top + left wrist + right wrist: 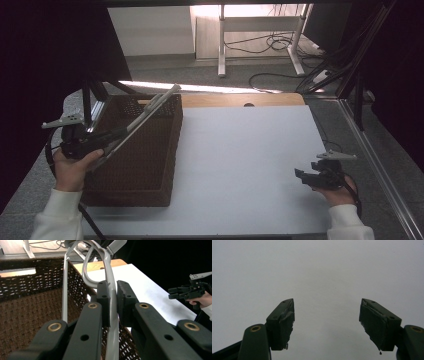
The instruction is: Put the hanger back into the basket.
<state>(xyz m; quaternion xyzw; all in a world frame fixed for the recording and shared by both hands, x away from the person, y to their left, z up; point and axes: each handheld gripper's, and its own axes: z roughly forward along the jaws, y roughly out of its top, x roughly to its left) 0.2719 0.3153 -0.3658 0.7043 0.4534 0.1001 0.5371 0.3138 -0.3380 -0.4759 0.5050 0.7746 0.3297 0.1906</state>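
A long grey utensil [150, 107] that looks like a pair of tongs sticks up and to the right over a brown woven basket [172, 145]. My left gripper [120, 134] is shut on its lower end. In the left gripper view the jaws pinch one grey arm of the utensil [110, 270], my left gripper [113, 290] hanging above the basket's inside [30, 302]. My right gripper [300, 175] hovers low over the white table [240, 160] at the right front. Its fingers stand wide apart, my right gripper [327, 317] holding nothing.
The basket stands on the table's left side. A wooden strip [240, 99] runs along the table's far edge. Beyond it are desk legs [221, 45] and cables [280, 42] on the floor. A metal rail [375, 155] borders the right side.
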